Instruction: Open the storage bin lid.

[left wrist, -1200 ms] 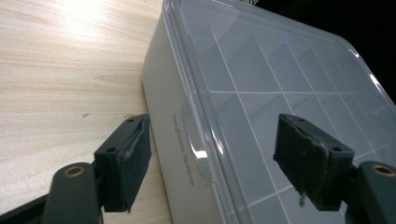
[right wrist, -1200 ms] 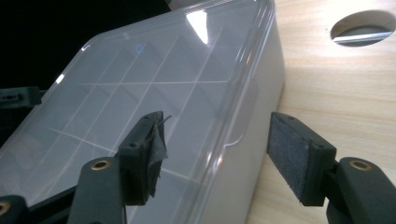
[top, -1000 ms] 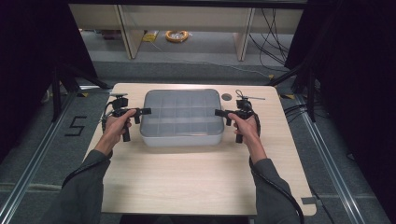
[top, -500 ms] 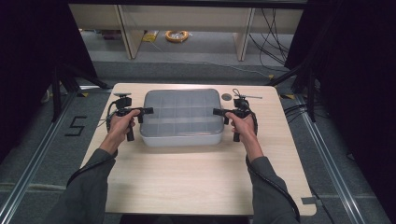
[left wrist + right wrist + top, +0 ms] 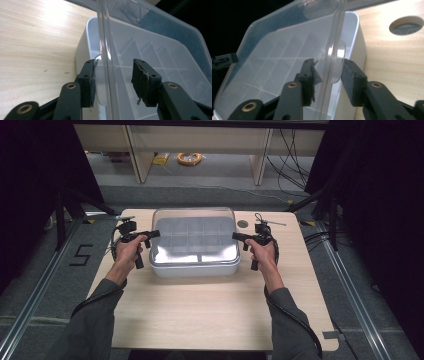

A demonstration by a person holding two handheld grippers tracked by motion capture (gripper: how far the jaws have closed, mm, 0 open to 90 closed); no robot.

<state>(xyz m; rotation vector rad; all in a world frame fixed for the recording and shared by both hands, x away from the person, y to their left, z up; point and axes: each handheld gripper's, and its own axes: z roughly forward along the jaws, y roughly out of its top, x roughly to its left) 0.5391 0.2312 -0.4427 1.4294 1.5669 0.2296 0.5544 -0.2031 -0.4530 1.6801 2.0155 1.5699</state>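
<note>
The clear lid (image 5: 194, 236) now sits higher than a second ago: its 12 o'clock edge reaches farther up the table (image 5: 210, 315), and its near edge stands above the white box (image 5: 196, 268), whose front wall shows more. The left gripper (image 5: 154, 234) at 9 o'clock and the right gripper (image 5: 235, 236) at 3 o'clock have risen with it. In both gripper views the lid's rim stands between parted jaws, lifted off the box wall.

Both grippers (image 5: 155, 234) (image 5: 236, 236) seemingly at clear-lidded box (image 5: 194, 262) ends
</note>
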